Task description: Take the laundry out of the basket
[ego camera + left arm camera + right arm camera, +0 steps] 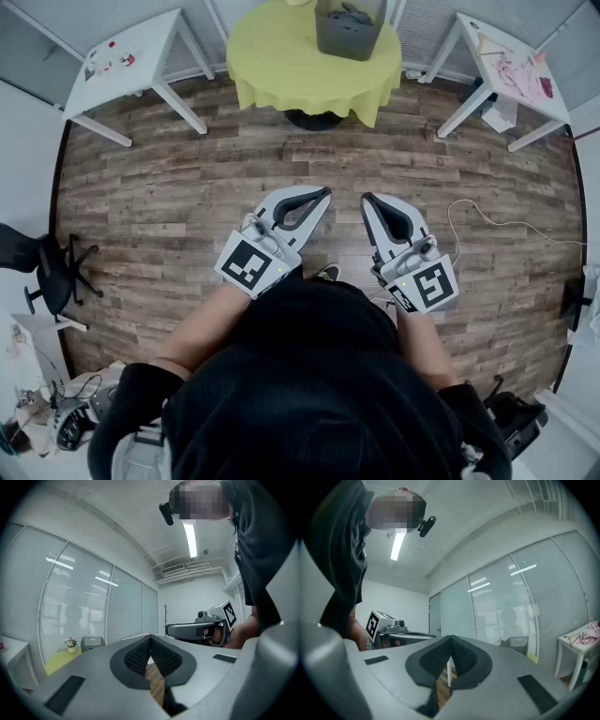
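The left gripper [324, 192] is closed with nothing between its pads, held level at the person's waist. The right gripper [367, 199], just beside it, is closed and empty too. The basket [349, 36] stands well apart from both, on the round table [281, 70] straight ahead. The laundry [352, 11] lies inside it as a dark heap, so I judge that the task is not started.

Several things could go wrong from here. The jaws must open before they reach the basket, otherwise they only push the clothes down. The basket looks light, and a hard pull on tangled laundry may drag or tip it. It may also slide the yellow-green cloth that covers the table. A thin cable [466, 201] lies on the floor at the right, near the path, and a foot could catch it.

The floor [169, 187] is made of wood planks. At the left there is a black chair [42, 267] and a white table [122, 56]. At the right there is a second white table [511, 56] with pink things on it. The glass walls have blinds.
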Demonstrator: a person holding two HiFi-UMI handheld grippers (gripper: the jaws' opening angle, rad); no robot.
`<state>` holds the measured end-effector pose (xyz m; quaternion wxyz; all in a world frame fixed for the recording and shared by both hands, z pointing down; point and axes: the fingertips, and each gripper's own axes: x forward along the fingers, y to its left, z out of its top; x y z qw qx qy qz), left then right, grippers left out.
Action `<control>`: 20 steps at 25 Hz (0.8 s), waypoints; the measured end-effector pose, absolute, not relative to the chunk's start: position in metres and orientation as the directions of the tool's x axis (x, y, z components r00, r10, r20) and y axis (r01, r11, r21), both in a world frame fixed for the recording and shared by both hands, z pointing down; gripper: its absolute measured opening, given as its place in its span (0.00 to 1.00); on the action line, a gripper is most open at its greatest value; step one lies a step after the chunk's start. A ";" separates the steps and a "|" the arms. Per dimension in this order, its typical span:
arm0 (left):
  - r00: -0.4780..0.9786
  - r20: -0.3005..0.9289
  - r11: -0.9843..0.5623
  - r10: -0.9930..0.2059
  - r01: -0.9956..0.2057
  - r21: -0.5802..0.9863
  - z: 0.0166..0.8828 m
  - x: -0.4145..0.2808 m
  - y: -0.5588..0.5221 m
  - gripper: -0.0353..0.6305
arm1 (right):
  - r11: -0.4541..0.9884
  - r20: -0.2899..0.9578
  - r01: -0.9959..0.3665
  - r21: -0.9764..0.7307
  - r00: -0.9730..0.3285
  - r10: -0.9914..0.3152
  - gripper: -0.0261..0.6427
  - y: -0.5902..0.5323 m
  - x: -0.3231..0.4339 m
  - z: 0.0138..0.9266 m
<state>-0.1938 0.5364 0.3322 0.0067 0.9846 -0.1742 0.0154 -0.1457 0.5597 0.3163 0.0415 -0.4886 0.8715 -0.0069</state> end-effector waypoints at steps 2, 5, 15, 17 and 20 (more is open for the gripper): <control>0.938 0.031 -0.938 -0.346 -0.346 0.004 0.331 -0.193 0.539 0.06 | 0.526 -0.071 -0.849 -0.055 -0.522 -0.850 0.07 0.563 -0.144 0.315; 0.938 0.030 -0.938 -0.346 -0.347 0.000 0.329 -0.190 0.543 0.06 | 0.528 -0.068 -0.848 -0.048 -0.524 -0.849 0.07 0.566 -0.141 0.315; 0.944 0.031 -0.944 -0.328 -0.328 -0.022 0.319 -0.171 0.552 0.06 | 0.542 -0.080 -0.838 -0.066 -0.537 -0.840 0.07 0.579 -0.125 0.306; 0.947 0.031 -0.947 -0.319 -0.319 -0.026 0.317 -0.167 0.551 0.06 | 0.526 -0.072 -0.849 -0.051 -0.523 -0.850 0.07 0.577 -0.119 0.305; 0.952 0.038 -0.953 -0.304 -0.303 -0.016 0.316 -0.163 0.546 0.06 | 0.505 -0.058 -0.863 -0.025 -0.503 -0.862 0.07 0.568 -0.114 0.304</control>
